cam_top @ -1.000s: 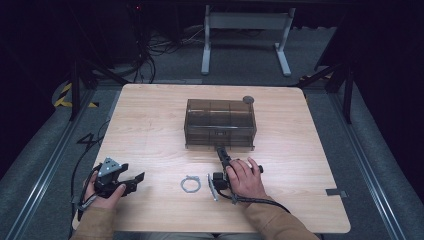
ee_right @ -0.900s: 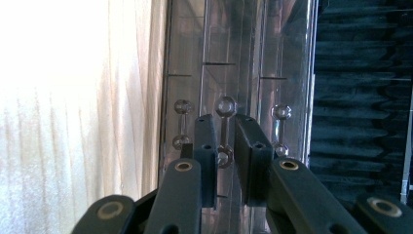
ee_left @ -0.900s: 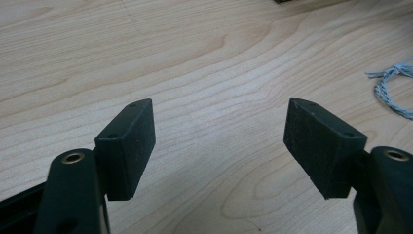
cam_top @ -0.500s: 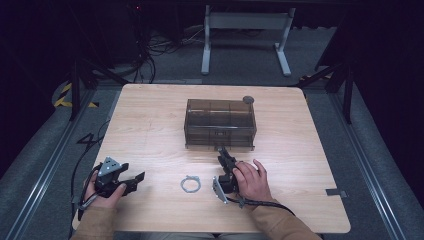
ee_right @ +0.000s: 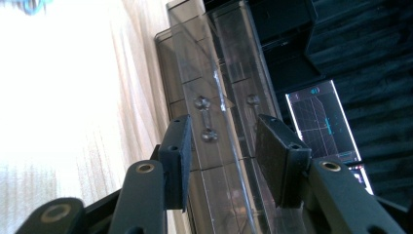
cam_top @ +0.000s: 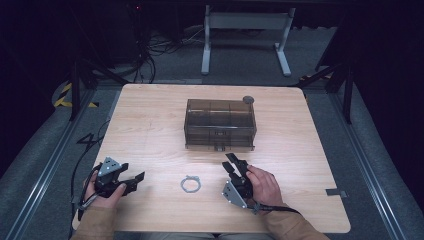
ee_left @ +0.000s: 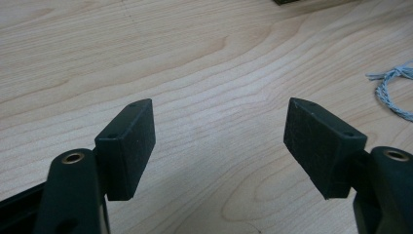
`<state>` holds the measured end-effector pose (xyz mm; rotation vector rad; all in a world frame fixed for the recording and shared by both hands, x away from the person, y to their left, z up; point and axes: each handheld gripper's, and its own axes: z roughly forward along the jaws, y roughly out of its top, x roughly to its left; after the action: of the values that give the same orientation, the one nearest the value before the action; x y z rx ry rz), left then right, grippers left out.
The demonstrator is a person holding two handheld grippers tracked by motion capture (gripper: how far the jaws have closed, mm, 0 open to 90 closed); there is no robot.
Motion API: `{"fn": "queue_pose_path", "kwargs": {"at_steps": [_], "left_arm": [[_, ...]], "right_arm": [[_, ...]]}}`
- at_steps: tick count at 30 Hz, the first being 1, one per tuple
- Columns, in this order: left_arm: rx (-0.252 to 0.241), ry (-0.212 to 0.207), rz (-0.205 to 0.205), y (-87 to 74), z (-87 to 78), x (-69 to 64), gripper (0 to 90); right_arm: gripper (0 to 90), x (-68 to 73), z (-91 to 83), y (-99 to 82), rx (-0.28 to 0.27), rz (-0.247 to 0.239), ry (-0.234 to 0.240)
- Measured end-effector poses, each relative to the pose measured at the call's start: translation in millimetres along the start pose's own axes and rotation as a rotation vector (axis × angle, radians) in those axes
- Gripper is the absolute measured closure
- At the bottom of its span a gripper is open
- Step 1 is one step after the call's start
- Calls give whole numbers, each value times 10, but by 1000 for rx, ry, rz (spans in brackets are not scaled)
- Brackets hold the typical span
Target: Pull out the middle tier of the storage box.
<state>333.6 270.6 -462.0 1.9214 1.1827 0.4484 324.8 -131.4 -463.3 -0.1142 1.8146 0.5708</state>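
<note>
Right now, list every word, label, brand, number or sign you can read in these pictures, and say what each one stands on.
None can be read.
Monitor past the box, right gripper view: a grid and small cyan marks, too small and blurred to read.
Smoky clear plastic box: no label or print visible.
Wooden table: bare grain, no print.
Yellow and black hazard stripes on the floor at left: a marking, no words.

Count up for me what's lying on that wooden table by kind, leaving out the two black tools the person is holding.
Smoky see-through plastic box: 1
Small grey twisted ring: 1
Small dark round disc at the box's far right corner: 1
Total: 3
</note>
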Motion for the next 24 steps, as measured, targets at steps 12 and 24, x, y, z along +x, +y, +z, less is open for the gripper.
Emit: {"fn": "queue_pose_path", "kwargs": {"at_steps": [12, 24], "left_arm": [[1, 0, 0, 0, -1, 1, 279], [-6, 2, -16, 4, -8, 19, 278]], "right_arm": [[545, -135, -178, -110, -52, 218, 54], [526, -289, -326, -270, -91, 414, 137]]}}
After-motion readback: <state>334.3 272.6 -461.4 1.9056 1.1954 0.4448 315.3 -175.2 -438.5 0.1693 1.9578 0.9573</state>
